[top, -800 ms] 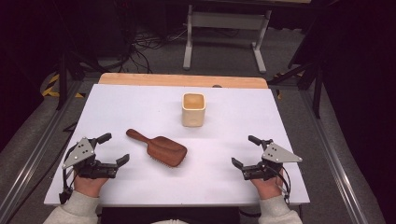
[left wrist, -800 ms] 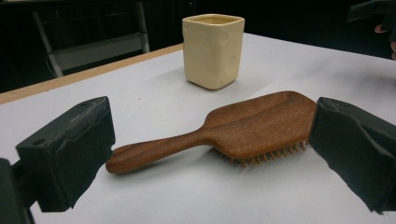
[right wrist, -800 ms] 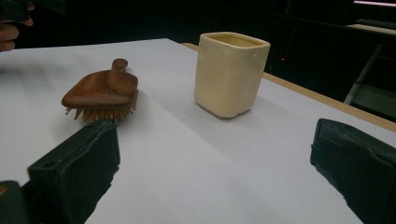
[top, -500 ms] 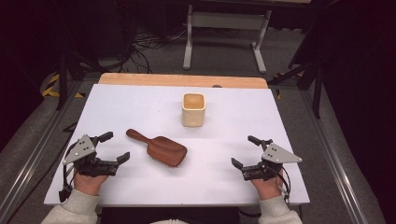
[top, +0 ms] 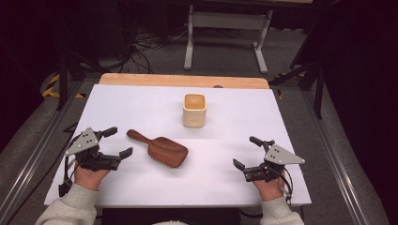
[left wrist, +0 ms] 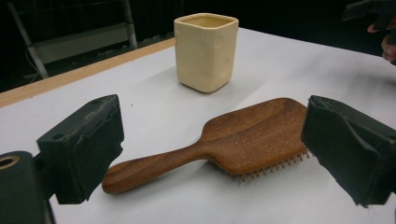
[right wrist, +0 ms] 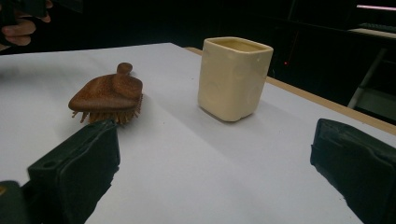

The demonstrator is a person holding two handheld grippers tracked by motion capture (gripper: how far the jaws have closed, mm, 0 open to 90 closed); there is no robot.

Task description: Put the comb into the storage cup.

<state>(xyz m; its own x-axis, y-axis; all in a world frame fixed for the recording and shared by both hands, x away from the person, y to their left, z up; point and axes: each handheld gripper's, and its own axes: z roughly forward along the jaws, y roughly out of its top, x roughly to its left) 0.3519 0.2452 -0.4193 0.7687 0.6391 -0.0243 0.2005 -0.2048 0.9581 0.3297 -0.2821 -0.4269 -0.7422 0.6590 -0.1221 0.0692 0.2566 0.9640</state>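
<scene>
A brown wooden hairbrush lies bristles down on the white table, its handle toward the left. Behind it stands a cream square cup, upright. My left gripper rests at the table's left, open, with nothing between its jaws; its tips are just left of the brush handle. From the left gripper view the hairbrush lies close ahead and the cup stands beyond. My right gripper rests at the right, open and holding nothing, well apart from the brush. The right gripper view has the cup and the brush ahead.
A wooden strip runs along the table's far edge. Behind the table stands a grey metal frame, with cables on the floor. Bare white surface lies between the two grippers and around the cup.
</scene>
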